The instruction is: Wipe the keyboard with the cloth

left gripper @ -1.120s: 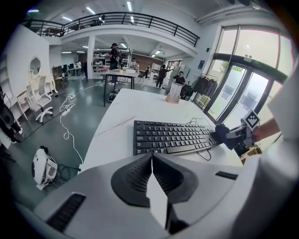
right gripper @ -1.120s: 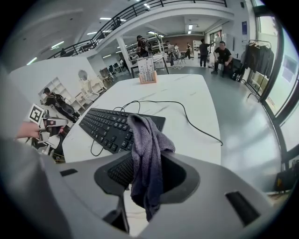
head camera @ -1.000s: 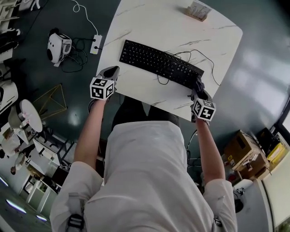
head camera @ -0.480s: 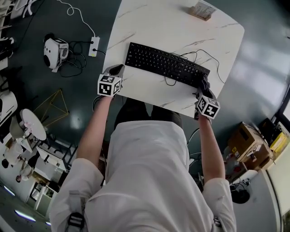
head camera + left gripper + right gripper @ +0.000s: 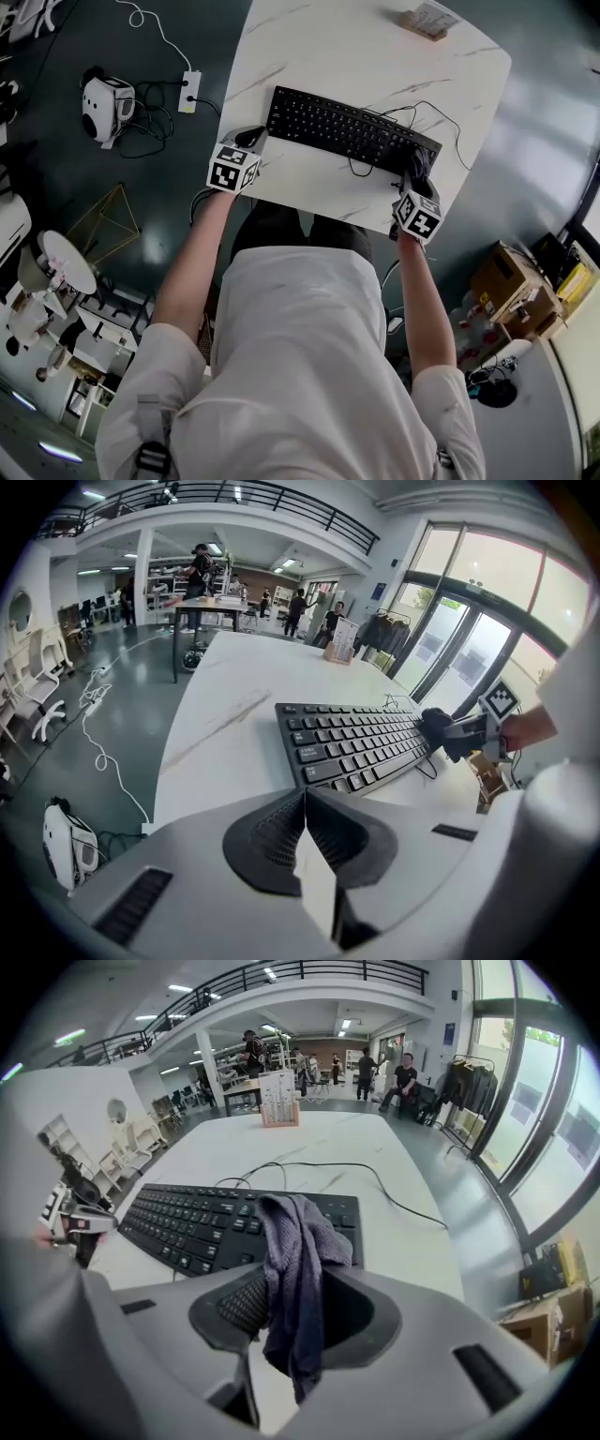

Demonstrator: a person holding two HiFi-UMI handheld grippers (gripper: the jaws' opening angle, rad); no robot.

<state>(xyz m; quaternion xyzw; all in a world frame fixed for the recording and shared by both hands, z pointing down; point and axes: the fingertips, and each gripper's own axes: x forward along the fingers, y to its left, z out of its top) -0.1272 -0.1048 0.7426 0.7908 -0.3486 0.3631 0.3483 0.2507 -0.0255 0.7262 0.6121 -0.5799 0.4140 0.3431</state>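
Cloth at the keyboard's right end, nothing bracing the board

On the white marble bench [image 5: 309, 47] the black keyboard [image 5: 352, 131] lies near my edge, its long axis running left to right across me and slanting a little away at the left, key rows facing up. My right tongs [image 5: 292, 1321] are clamped on a bunched grey cloth [image 5: 298, 1241], which hangs over the keyboard's right-hand end (I can't tell whether it touches the keys). My left tongs [image 5: 305, 803] are closed on nothing, just beside the left end and off the keyboard. My worry is that a sideways wipe would shove the unbraced keyboard along the smooth bench. The loose black cable [image 5: 441, 122] curling by that right end could also snag the cloth, and the narrow pinch might let the cloth drag out.
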